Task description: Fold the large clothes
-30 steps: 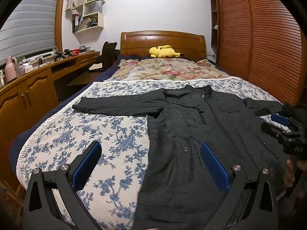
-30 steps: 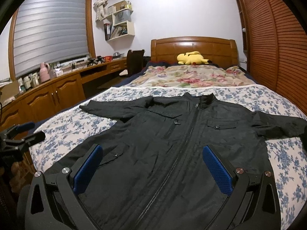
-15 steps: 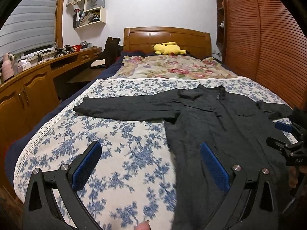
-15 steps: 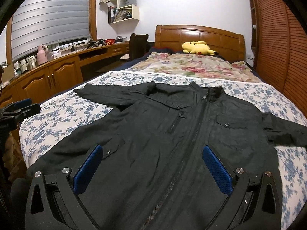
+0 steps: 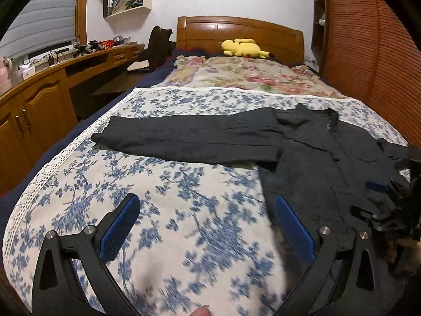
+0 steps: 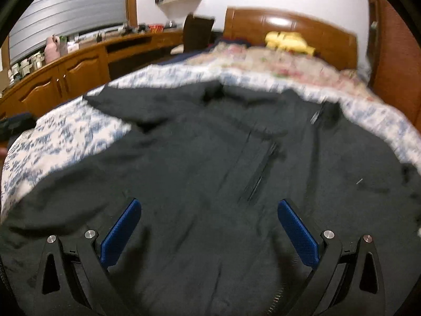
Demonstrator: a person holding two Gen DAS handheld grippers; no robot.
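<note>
— Where do we see the black jacket (image 5: 302, 158) now?

— It lies flat on the blue-flowered bedspread (image 5: 163, 184), front side up. In the left wrist view one sleeve (image 5: 184, 139) stretches from the body toward 9 o'clock, and the collar points to 12 o'clock, toward the wooden headboard (image 5: 239, 33) and the yellow plush toy (image 5: 243, 48).

— And our left gripper (image 5: 206, 220)?

— Its jaws are spread wide with nothing between them. It hovers above the bedspread, and its right blue pad is over the jacket's side edge. At 3 o'clock of this view we see the right gripper (image 5: 379, 200) above the jacket.

— How is the right gripper (image 6: 209, 222) in its own view?

— Also released, both blue pads far apart, above the lower part of the jacket. This view is blurred, so we think the zipper (image 6: 263, 171) runs from the middle up toward 1 o'clock, but we are not fully sure. The wooden cabinets (image 6: 60, 79) stand at 10 o'clock.
</note>
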